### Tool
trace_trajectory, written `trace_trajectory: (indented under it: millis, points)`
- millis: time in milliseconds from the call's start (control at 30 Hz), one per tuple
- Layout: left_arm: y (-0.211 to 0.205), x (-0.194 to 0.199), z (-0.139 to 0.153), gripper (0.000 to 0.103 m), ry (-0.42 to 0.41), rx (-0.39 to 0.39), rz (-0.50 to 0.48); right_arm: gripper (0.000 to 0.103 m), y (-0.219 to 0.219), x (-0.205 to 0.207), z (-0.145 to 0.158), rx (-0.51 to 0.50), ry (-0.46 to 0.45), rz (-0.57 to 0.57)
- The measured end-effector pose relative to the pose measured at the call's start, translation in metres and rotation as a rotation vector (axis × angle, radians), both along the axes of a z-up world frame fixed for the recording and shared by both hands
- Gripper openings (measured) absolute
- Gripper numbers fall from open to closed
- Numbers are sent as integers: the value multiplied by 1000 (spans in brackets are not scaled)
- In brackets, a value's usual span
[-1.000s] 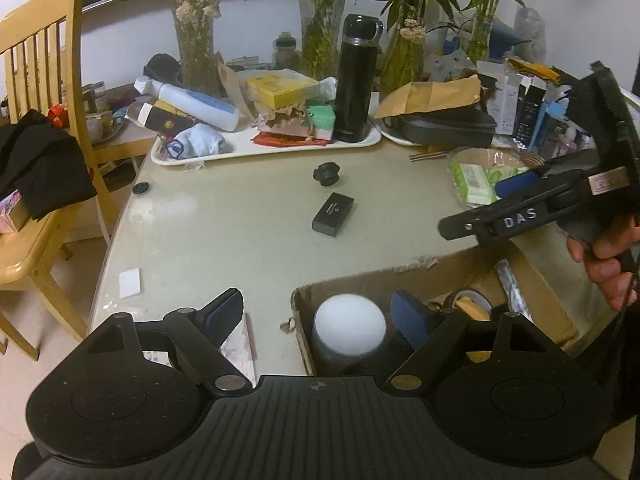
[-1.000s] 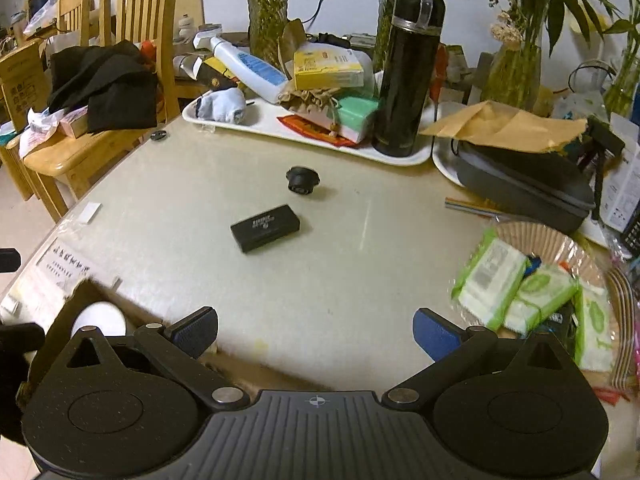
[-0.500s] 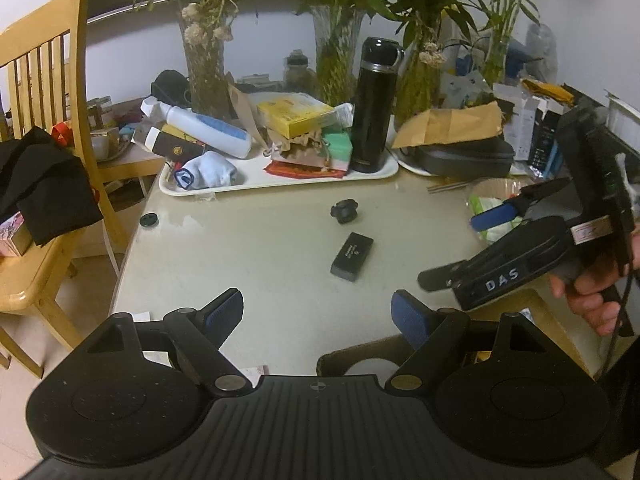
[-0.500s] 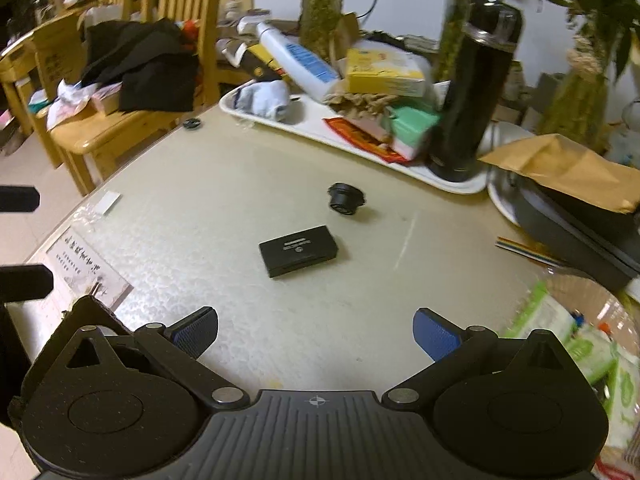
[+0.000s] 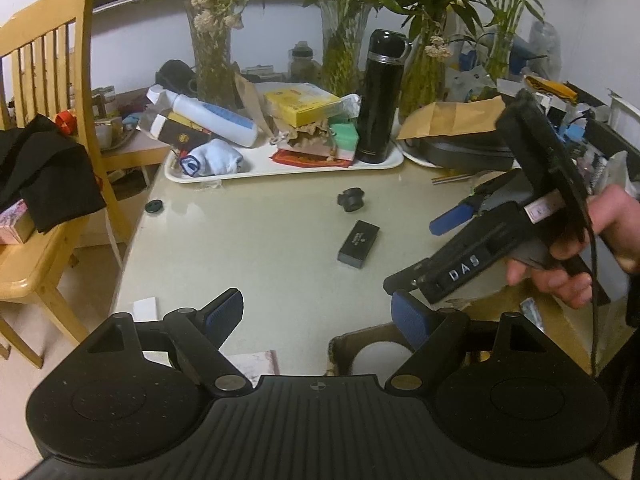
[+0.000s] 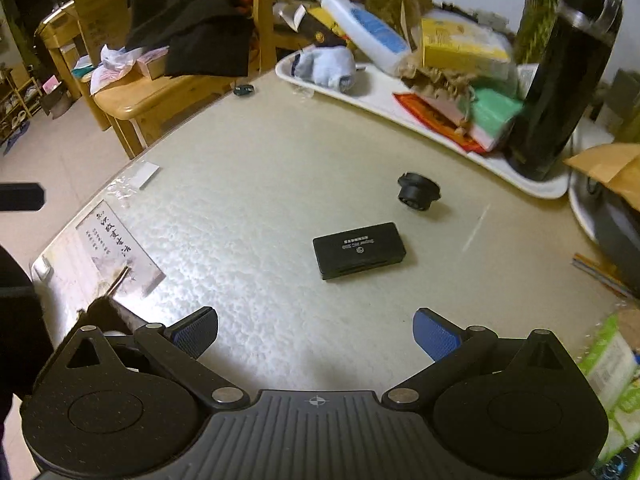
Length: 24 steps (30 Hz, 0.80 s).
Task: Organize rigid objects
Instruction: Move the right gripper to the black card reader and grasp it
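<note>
1. Progress: the cardboard box [image 5: 340, 350] at the near table edge already holds a white round object [image 5: 372, 356] (other contents are hidden). This suggests sorting is partly done.
2. Remaining, as judged: two loose items lie on the bare table [image 6: 260, 184]. The flat black case [image 6: 359, 250] lies at 12 o'clock from the right gripper [image 6: 316, 334], near it. The small black knob [image 6: 418, 192] sits just beyond, at 1 o'clock.
3. A small black disc [image 5: 154, 205] lies near the table's far left edge, well apart from both.
4. Right gripper: jaws wide, nothing between the blue pads; it points down toward the case.
5. Left gripper [image 5: 318, 314]: jaws wide, empty, held over the near edge of the table beside the box.
6. The white tray [image 5: 256, 168] at the back holds a black flask [image 5: 380, 96], a yellow box and other items (clutter, untouched).
7. Writing: "DAS" on the right gripper's body. The case carries small white print, too fine to read. A paper under the table glass bears handwriting, not legible.
</note>
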State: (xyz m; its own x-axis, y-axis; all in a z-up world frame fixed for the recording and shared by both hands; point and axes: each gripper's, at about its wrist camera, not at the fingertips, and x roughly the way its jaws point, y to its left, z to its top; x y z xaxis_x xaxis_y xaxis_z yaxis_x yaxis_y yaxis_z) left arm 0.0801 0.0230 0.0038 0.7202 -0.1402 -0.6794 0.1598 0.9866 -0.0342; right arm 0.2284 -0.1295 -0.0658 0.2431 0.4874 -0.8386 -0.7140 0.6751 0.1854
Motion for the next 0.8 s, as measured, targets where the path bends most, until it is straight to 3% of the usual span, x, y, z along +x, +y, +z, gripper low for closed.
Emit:
trace_trajectory:
  millis: [133,433,800]
  points:
    - [3,-1,-1,82,-11,7,14,103,0,14,-5,35,49,-13]
    - [3,0,-4,82,13,-14,15,102,11,31,-15,-17,-41,54]
    - [8,6,-11,81,68,-16,35,84,31,49,-42,-61,-83,143]
